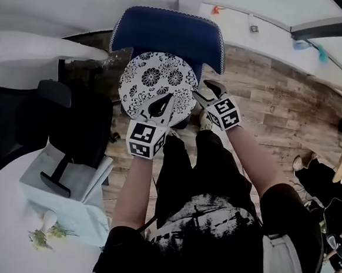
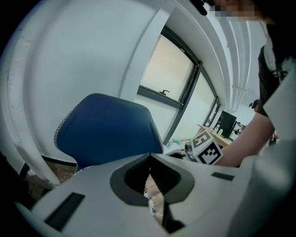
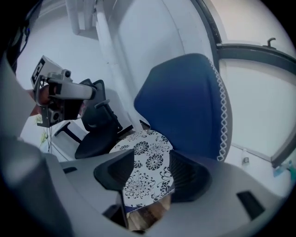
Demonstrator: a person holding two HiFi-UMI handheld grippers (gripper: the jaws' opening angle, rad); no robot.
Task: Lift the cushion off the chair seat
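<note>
Starting at the right gripper, its two jaws stand wide apart. The near rim of the cushion shows in the gap between them, and the pads do not press on it. In this gripper's own view the cushion runs away toward 12 o'clock. It lies flat on the seat of the blue chair, whose back stands up behind it. In the head view this gripper sits by the cushion's 4 o'clock edge, so the cushion lies at about 10 o'clock from it.

The left gripper has its jaws together at the tips. Only a thin slit is open, and nothing looks pinched in it. It hangs over the cushion's 6 o'clock rim, so the cushion lies toward 12 o'clock from it.

The cushion is round and white with black flowers, so it has no long side to line up with. It is not lifted yet. Both grippers are close to it. I think the right one is more ready, because it is open and the rim sits in its mouth. The left one would have to open first.
</note>
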